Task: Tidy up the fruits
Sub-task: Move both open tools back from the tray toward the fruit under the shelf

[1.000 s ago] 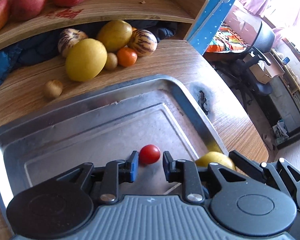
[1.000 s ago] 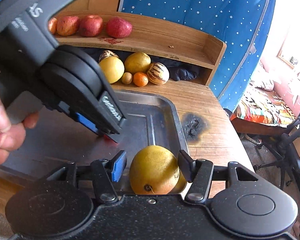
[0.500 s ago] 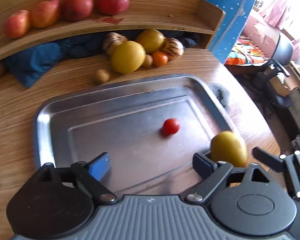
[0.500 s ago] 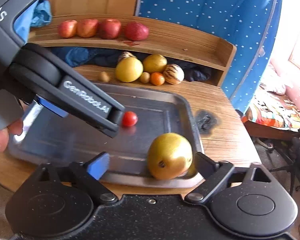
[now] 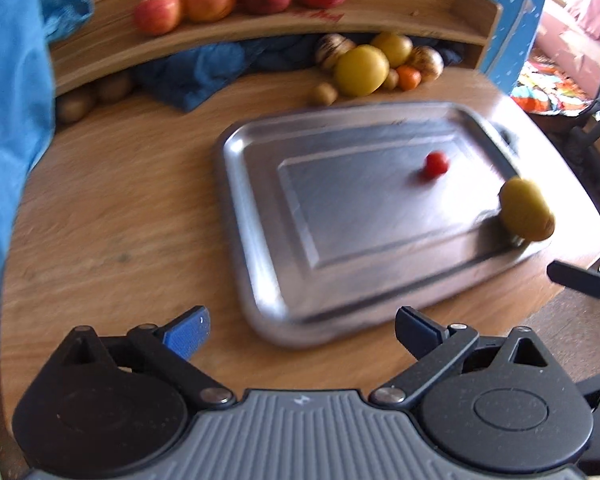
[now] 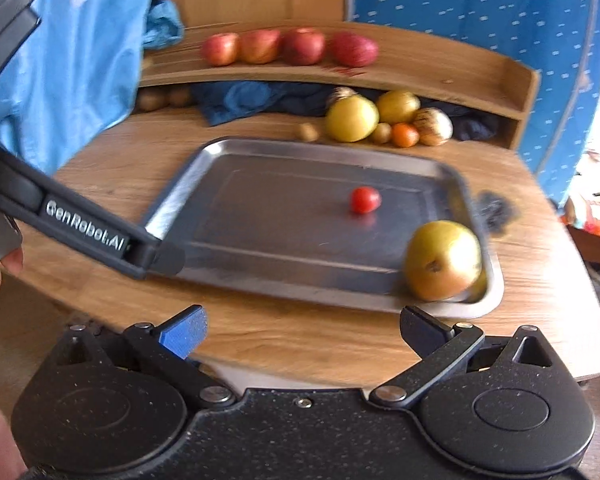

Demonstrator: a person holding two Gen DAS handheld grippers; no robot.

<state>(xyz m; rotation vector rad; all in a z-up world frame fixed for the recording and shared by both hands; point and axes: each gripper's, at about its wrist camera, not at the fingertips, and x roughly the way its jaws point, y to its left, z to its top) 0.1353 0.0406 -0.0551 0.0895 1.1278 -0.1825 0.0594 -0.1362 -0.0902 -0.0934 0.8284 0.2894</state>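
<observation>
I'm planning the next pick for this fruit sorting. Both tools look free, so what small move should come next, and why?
Probably send the left tool toward the small brown fruit beside the fruit pile behind the metal tray. Both it and the right tool are open and hold nothing, while only the cherry tomato and a yellow pear lie in the tray.
</observation>
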